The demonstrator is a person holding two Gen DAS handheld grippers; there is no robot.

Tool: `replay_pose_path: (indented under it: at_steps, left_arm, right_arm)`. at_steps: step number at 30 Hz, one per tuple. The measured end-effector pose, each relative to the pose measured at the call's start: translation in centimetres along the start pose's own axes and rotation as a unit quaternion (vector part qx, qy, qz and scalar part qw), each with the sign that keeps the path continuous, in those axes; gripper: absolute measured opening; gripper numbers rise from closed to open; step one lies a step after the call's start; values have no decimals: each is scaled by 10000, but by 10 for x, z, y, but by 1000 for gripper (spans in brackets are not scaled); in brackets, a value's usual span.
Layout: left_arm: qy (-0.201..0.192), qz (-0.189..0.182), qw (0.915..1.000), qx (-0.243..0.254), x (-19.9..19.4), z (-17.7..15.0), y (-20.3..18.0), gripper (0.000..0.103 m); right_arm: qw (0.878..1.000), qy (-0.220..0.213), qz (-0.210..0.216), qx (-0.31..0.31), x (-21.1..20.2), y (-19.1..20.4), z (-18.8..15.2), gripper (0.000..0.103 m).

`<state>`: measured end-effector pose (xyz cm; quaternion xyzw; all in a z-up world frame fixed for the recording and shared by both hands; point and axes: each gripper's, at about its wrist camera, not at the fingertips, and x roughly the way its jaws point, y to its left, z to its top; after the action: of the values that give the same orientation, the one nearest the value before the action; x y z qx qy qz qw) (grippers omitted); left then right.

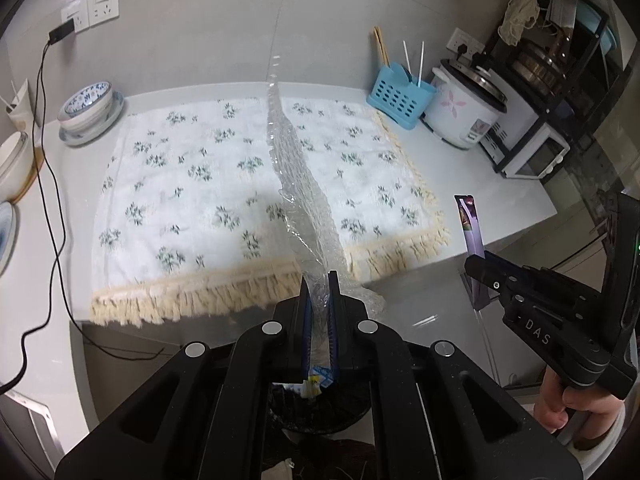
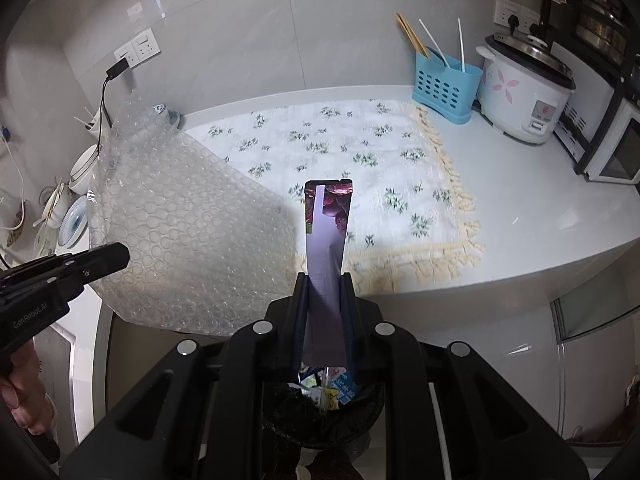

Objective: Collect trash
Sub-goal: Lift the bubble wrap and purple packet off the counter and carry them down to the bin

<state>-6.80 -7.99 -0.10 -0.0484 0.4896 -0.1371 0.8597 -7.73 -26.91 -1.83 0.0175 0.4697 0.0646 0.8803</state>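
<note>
The left claw was clamped on a sheet of clear bubble wrap, seen edge-on in its own view as a thin strip rising toward twelve o'clock. In the right wrist view the same sheet spread wide at nine o'clock, with the left claw gripping its lower left edge. The right claw was clamped on a flat purple snack wrapper that stood upright toward twelve o'clock, fruit printed at its top. Both claws were held off the near edge of a white counter. Below them, at six o'clock, sat a dark trash bin with packaging already inside. A white floral cloth with a cream fringe covered the middle of the counter. At about one o'clock stood a blue utensil holder with chopsticks, and just beside it a white rice cooker. At ten o'clock in the left wrist view sat stacked blue-patterned bowls, with a black cable trailing from a wall socket. A hand held the right claw's handle.
</note>
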Motion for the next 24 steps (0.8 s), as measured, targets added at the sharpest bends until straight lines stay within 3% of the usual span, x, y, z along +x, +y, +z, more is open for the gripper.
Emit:
replay_pose_path:
  at_steps: [9, 24]
  left_arm:
    - [273, 134, 9995, 20, 12, -50, -15, 6]
    - [513, 197, 9985, 48, 6, -110, -35, 6]
  right_arm:
    - [9997, 179, 129, -61, 1, -6, -51, 15]
    - [9981, 488, 350, -125, 5, -19, -105, 15]
